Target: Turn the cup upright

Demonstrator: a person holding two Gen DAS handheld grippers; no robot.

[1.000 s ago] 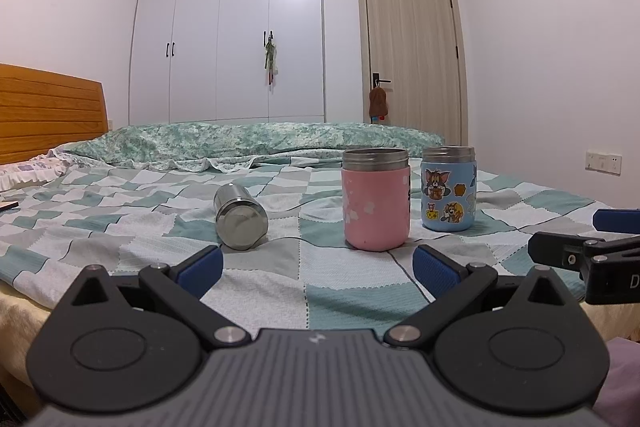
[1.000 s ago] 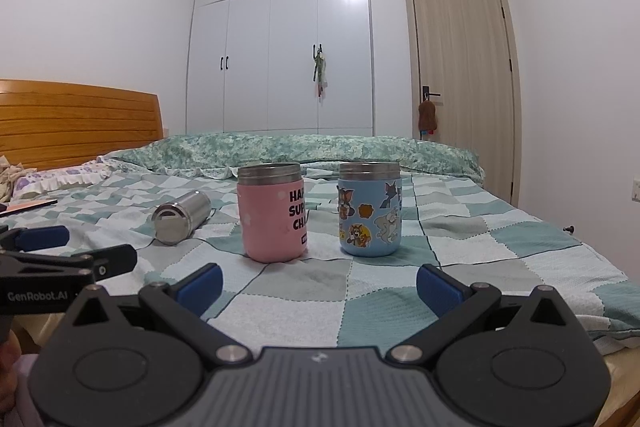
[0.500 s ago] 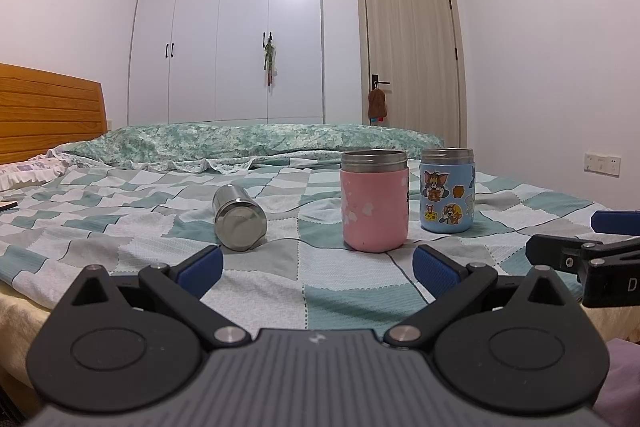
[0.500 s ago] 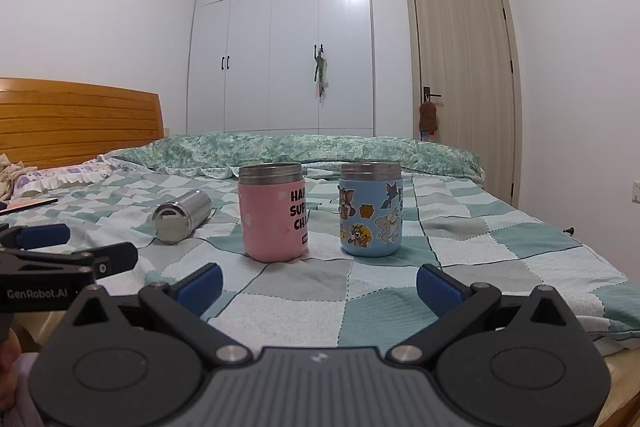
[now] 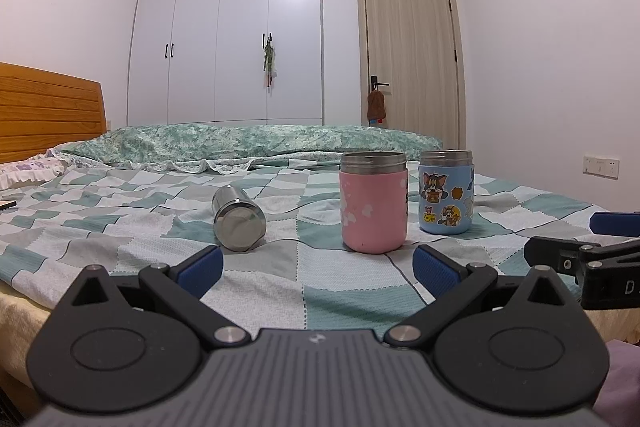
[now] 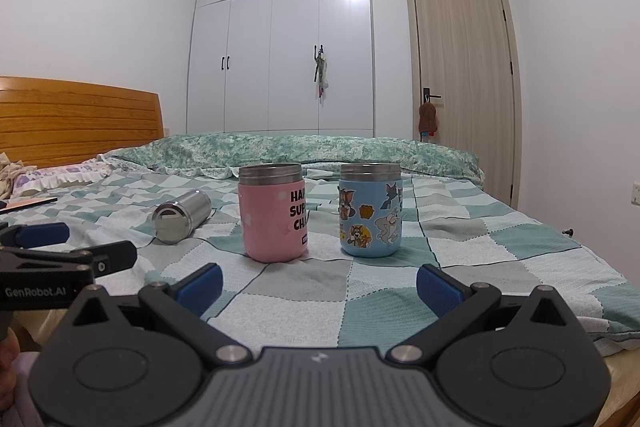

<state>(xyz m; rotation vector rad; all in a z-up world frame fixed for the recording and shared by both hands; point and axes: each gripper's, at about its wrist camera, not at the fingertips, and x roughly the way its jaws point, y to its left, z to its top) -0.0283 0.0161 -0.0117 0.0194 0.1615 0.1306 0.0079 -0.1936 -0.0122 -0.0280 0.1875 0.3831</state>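
Note:
A steel cup [image 5: 239, 219] lies on its side on the checked bedspread, its flat base toward me; it also shows in the right wrist view [image 6: 181, 215]. A pink cup [image 5: 373, 201] [image 6: 273, 213] and a blue cartoon cup [image 5: 446, 192] [image 6: 370, 209] stand upright to its right. My left gripper [image 5: 318, 271] is open and empty, short of the cups at the bed's near edge. My right gripper [image 6: 319, 285] is open and empty, in front of the pink and blue cups. Each gripper shows at the edge of the other's view.
A bed [image 5: 120, 239] with a checked cover carries the cups. A rolled green quilt [image 5: 256, 141] lies along the far side, a wooden headboard [image 5: 48, 115] at the left. A white wardrobe [image 5: 228, 39] and a door [image 5: 412, 55] stand behind.
Both views have shifted only slightly; the cups have not moved and both grippers stay open.

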